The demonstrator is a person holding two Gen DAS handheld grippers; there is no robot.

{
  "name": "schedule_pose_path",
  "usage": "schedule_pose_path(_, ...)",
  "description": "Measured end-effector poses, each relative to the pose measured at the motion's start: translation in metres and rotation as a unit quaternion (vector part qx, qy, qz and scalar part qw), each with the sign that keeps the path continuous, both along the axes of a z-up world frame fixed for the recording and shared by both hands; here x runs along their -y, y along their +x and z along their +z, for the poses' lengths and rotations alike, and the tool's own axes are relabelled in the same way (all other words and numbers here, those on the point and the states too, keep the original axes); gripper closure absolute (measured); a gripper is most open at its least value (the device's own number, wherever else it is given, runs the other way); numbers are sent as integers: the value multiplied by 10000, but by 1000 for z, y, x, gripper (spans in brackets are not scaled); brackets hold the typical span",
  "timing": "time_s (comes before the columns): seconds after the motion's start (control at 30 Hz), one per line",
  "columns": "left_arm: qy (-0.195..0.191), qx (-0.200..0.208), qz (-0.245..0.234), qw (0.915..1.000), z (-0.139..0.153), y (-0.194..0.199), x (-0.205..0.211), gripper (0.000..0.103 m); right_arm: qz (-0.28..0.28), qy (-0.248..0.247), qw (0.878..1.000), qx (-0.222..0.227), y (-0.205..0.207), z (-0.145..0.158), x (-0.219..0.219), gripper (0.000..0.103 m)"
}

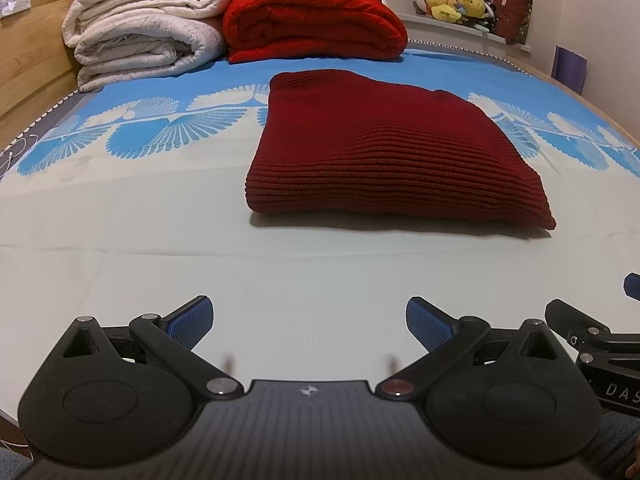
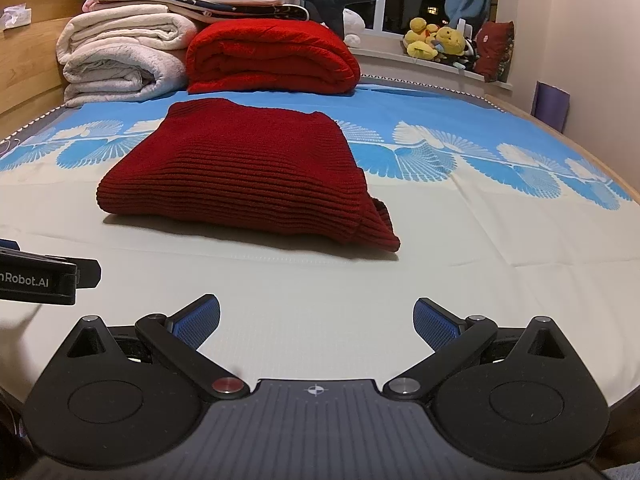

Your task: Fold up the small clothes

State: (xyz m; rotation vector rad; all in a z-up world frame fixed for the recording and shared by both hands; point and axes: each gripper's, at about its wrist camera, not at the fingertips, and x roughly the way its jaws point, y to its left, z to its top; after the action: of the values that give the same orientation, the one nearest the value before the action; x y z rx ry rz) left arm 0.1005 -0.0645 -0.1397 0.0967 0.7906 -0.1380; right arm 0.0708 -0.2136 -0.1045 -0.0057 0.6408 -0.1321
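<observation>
Both my left gripper [image 1: 310, 322] and right gripper [image 2: 316, 322] gape empty above the pale bedsheet [image 1: 160, 280], the folded dark-red ribbed knit sweater [image 1: 384, 152] lying ahead, untouched.

At the right edge of my left view, the right gripper [image 1: 600, 332] is cut off. In my right view, the left gripper [image 2: 44, 276] is cropped at the left edge, its jaws unseen. The plush toys [image 2: 436, 42], upper right, are too small to identify.

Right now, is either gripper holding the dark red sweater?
No, the left gripper and right gripper are open, short of the folded dark red sweater.
</observation>
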Motion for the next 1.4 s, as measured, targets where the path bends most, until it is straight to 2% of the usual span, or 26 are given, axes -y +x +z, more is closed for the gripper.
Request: schedule_pose_path(1.4, 109, -56, -49, 9999, -3, -1, 2, 0, 5, 1, 10000, -6, -1, 2, 0, 1)
